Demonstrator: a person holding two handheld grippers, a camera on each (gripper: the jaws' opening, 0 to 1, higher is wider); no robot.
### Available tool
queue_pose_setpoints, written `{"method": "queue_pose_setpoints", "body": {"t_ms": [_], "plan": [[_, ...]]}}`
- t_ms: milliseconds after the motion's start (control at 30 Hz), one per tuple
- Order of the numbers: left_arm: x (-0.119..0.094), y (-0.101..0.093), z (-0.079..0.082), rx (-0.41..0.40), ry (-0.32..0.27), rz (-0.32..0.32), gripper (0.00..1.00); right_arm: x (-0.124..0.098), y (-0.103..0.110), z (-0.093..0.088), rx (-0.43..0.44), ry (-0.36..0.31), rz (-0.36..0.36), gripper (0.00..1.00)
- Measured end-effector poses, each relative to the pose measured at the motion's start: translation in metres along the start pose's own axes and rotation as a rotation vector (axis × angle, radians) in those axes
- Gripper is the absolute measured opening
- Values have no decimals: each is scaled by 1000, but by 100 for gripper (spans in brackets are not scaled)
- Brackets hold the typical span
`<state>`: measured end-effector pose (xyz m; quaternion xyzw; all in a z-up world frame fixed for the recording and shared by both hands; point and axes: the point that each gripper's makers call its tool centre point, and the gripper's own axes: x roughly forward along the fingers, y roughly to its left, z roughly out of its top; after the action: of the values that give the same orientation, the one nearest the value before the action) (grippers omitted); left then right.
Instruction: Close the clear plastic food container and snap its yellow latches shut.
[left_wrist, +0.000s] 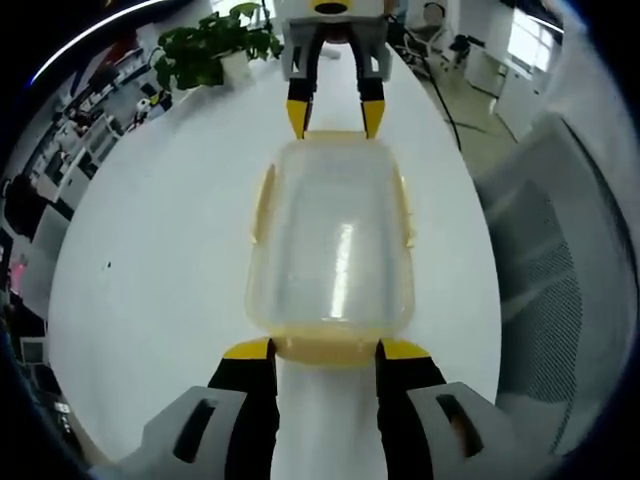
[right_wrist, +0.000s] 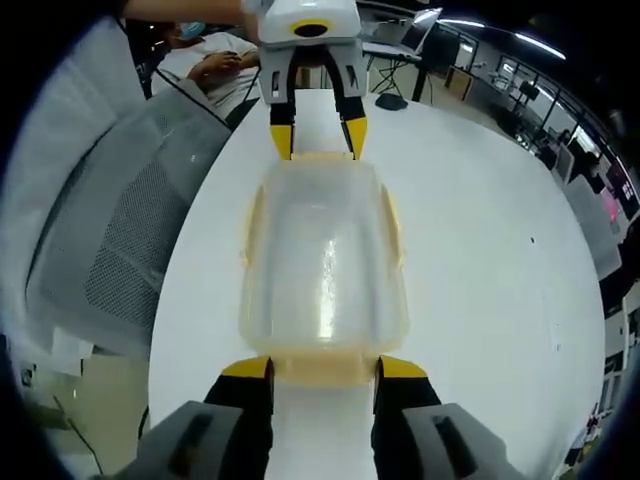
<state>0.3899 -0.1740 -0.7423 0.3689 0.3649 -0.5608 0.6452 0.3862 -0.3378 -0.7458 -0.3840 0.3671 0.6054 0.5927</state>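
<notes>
White tabletop (left_wrist: 150, 260) carries the lidded clear container (left_wrist: 332, 250) between both tools. Left hand-held gripper (left_wrist: 325, 349) and right hand-held gripper (right_wrist: 323, 367) each straddle an end latch (left_wrist: 327, 350), jaws spread, gripping nothing. Side latches appear still unsnapped.

The container's (left_wrist: 332, 250) contents, if any, seem unreadable through its cloudy lid, and a mesh chair (right_wrist: 120, 230) runs off-frame.

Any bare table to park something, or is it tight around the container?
Bare white table lies along both long sides of the clear container, out to the table edges. Both short ends are crowded: left gripper at one end latch, right gripper at the other. A potted plant borders the far end.
</notes>
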Motion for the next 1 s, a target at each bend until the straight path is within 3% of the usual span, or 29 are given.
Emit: {"method": "queue_pose_setpoints", "body": {"t_ms": [267, 333, 367, 400, 433, 500, 800, 1000], "plan": [[1, -3, -2, 7, -18, -7, 38, -1, -2, 0, 5, 0, -23, 37], [4, -14, -11, -49, 12, -72, 47, -3, -1, 1, 59, -18, -18, 44], [7, -12, -16, -69, 31, -59, 59, -3, -3, 2, 64, -32, -28, 51], [8, -9, -18, -63, 33, -39, 62, -5, -1, 3, 85, -42, -13, 52], [6, -5, -18, -36, 20, -15, 59, -6, -2, 2, 76, -38, -16, 50], [4, -10, -16, -69, 2, -40, 52, -8, -4, 2, 68, -39, -32, 51], [3, -11, -19, -62, 15, -33, 51, -10, -1, 5, 67, -37, -30, 49], [-4, -8, -15, -94, -3, -24, 51, -15, -2, 14, 121, -80, -36, 50]]}}
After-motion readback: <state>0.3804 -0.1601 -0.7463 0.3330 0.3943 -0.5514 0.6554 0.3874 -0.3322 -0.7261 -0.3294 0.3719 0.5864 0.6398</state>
